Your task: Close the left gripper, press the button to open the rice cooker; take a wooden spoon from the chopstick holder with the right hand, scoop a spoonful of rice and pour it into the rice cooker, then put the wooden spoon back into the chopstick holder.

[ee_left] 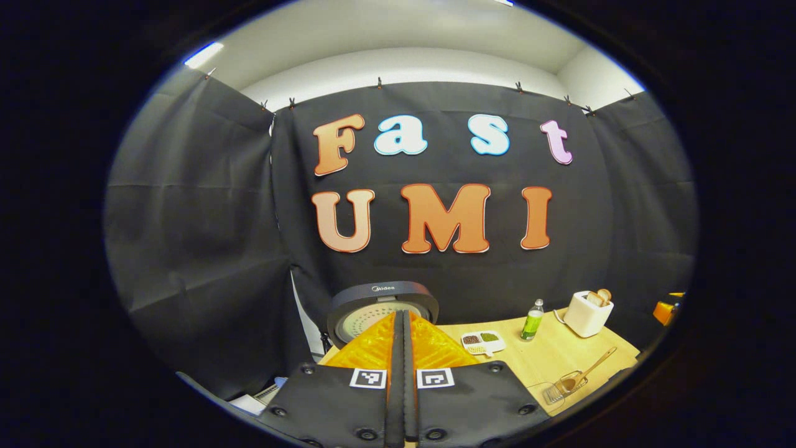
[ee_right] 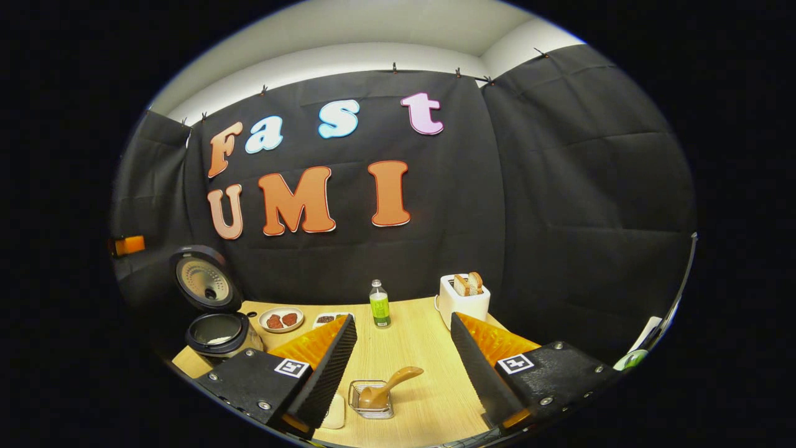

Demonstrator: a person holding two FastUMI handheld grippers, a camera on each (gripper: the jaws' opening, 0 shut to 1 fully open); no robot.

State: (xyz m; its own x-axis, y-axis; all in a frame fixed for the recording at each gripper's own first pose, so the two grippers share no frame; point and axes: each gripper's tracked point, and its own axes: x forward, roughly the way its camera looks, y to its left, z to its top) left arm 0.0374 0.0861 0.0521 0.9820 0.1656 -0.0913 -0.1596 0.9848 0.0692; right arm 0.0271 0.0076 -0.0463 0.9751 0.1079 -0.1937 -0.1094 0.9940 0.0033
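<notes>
Now the left gripper (ee_left: 403, 323) points at the open rice cooker (ee_left: 380, 311), jaws closed; right gripper (ee_right: 403, 348) jaws spread above the wooden spoon (ee_right: 387, 387)

From the left gripper view we look along the closed fingers, low over the left end of the pale wooden table (ee_left: 559, 358), facing the back cloth wall, with the raised round lid of the dark rice cooker (ee_left: 382, 311) close ahead. From the right gripper view we sit farther right and higher, looking down the table between spread fingers. Both views share the white toaster with bread (ee_left: 587, 313) (ee_right: 463, 300), the green-labelled clear bottle (ee_left: 532, 321) (ee_right: 379, 304) and the wire holder with the wooden spoon (ee_left: 569, 382) (ee_right: 376, 396).
</notes>
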